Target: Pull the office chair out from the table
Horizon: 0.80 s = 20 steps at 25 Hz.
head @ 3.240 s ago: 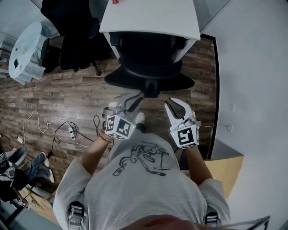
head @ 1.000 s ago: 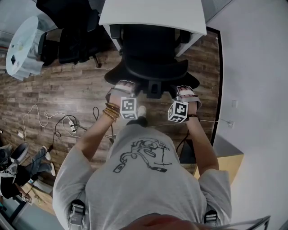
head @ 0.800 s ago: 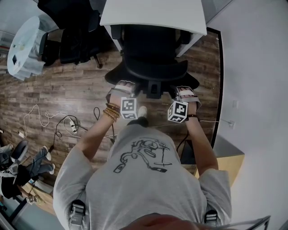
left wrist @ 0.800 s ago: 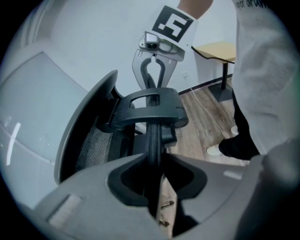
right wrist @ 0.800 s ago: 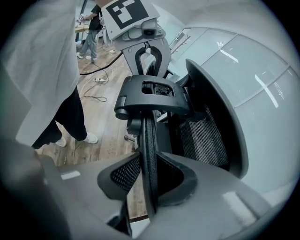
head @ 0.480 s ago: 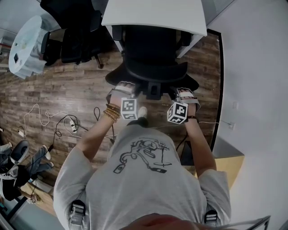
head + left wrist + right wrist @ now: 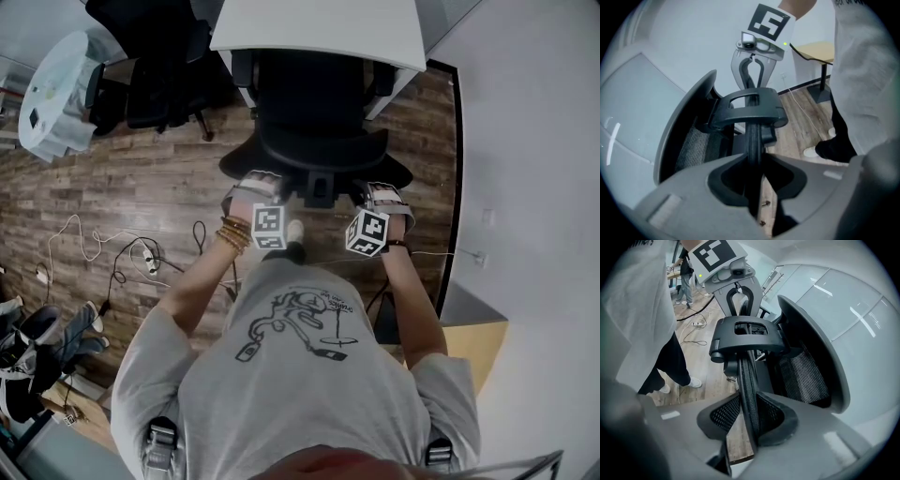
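The office chair [image 7: 314, 103] stood on the wooden floor [image 7: 141, 178] with its seat tucked under the edge of the white counter [image 7: 319, 28] and its backrest [image 7: 314, 155] facing the person. The 2 grippers were set on the top rim of that backrest, 1 on each side of the dark bracket [image 7: 750, 110] at its middle.

The left gripper [image 7: 755, 161] had its jaws closed on the thin rim, which ran upright between them with both pads pressed against it. The right gripper [image 7: 750, 404] had the mesh-edged rim between its jaws as well. Its pads were against the rim, and the jaws were opening slightly.

Both grippers pointed steeply down, their marker cubes toward the person's chest. A second dark chair [image 7: 155, 75] stood to the left of the counter, well apart, and loose cables [image 7: 122, 262] lay on the floor near the person's left arm.
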Each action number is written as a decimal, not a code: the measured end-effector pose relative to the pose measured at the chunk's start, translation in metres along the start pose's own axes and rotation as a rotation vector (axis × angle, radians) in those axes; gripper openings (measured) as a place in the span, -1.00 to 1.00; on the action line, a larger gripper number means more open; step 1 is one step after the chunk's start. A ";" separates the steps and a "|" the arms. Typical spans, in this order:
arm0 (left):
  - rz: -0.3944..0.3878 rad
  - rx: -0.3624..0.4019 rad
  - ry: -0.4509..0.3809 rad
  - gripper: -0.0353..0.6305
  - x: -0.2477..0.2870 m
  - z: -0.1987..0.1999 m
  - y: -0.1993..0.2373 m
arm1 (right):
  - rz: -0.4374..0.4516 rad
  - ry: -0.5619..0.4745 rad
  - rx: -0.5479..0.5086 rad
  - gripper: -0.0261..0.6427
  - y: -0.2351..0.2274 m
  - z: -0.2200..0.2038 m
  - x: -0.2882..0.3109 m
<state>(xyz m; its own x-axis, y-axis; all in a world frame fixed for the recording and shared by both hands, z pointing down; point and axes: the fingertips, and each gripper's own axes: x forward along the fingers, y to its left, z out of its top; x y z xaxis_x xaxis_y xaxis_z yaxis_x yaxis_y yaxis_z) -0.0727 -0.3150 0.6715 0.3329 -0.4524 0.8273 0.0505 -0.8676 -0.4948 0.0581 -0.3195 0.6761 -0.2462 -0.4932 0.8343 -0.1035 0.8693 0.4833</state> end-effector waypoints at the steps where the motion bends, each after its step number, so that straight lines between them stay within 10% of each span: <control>1: 0.001 0.001 -0.001 -0.60 -0.003 0.005 -0.008 | -0.002 0.001 0.003 -0.58 0.008 -0.003 -0.005; 20: -0.010 -0.021 0.035 -0.61 -0.038 0.035 -0.084 | -0.021 -0.011 -0.020 -0.59 0.087 -0.013 -0.055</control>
<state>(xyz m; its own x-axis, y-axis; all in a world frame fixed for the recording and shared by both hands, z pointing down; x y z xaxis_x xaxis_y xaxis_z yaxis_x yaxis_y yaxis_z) -0.0563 -0.2180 0.6724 0.2994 -0.4500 0.8413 0.0337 -0.8762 -0.4807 0.0746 -0.2169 0.6758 -0.2544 -0.5106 0.8213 -0.0890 0.8580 0.5058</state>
